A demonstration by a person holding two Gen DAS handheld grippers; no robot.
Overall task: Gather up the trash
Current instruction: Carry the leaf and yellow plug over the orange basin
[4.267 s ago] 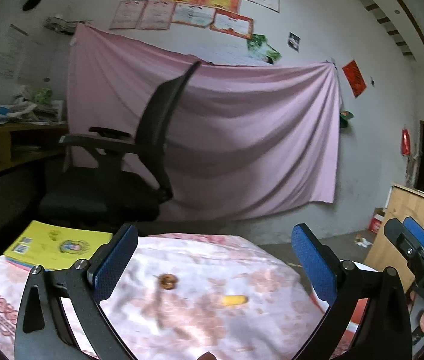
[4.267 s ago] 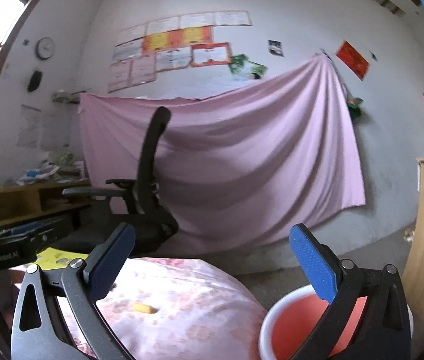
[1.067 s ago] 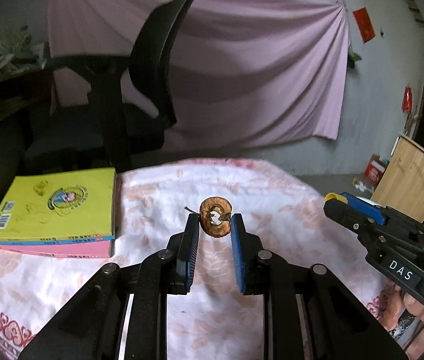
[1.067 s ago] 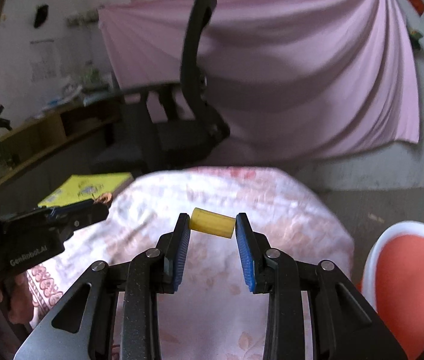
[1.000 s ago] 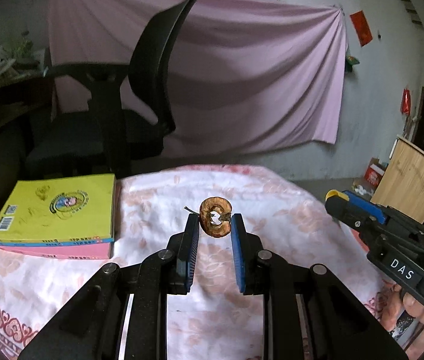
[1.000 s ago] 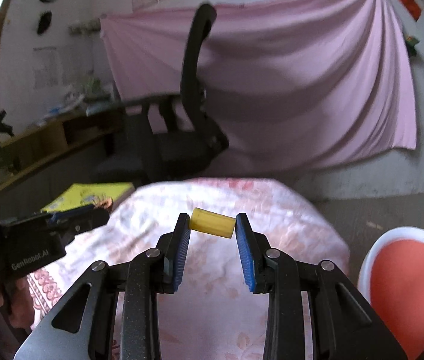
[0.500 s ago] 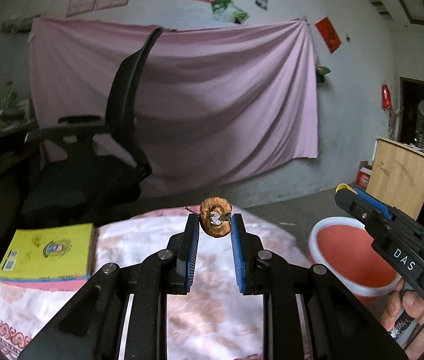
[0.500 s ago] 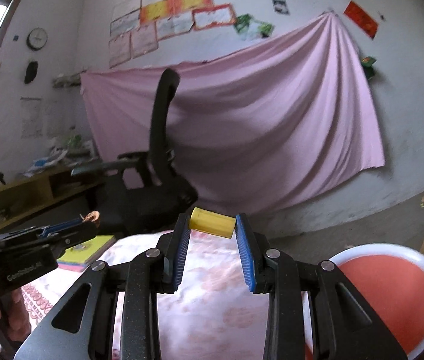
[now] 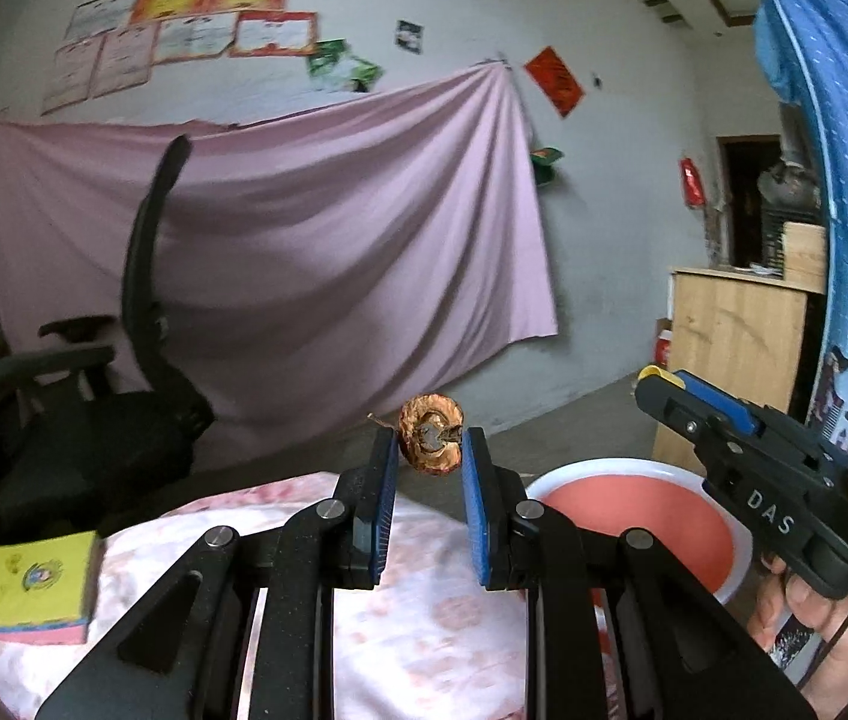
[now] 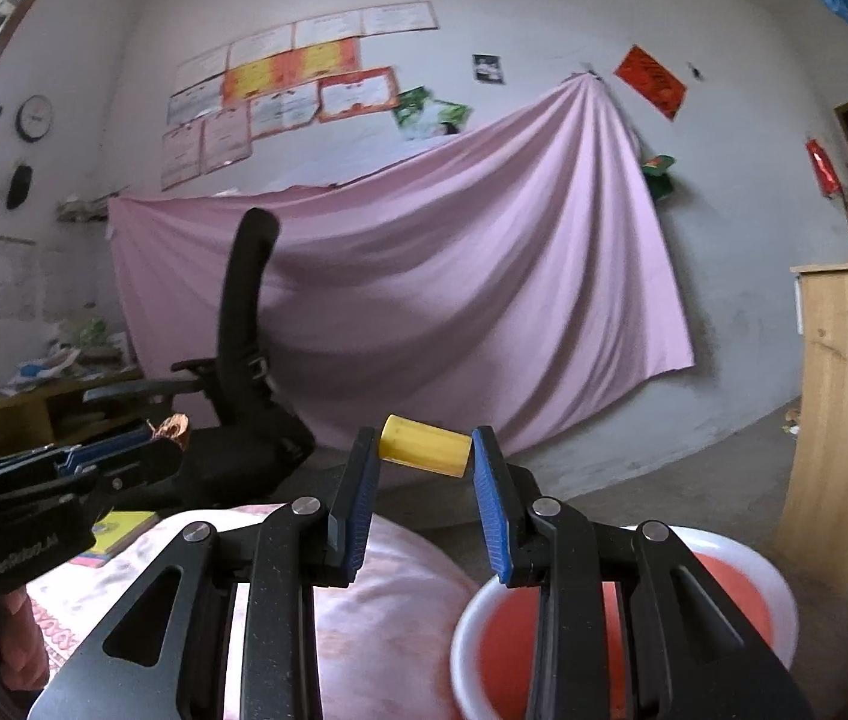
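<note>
Left gripper (image 9: 428,450), centre of its frame, has its fingers clamped on a brown apple core (image 9: 431,441) above the worktop (image 9: 411,618); lower right sits the red basin (image 9: 634,516). Right gripper (image 10: 424,450) pinches a yellow cylinder (image 10: 422,451) mid-frame, basin at lower right

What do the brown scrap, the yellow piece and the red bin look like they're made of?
Brown scrap: probably dried organic matter, like a shrivelled fruit core; wrinkled, matt, with a dark centre and a thin stem.
Yellow piece: a smooth, matt stub with clean-cut flat ends; maybe foam, plastic or chalk, the look leaves it open.
Red bin: likely moulded plastic; even colour, smooth white rolled rim.
</note>
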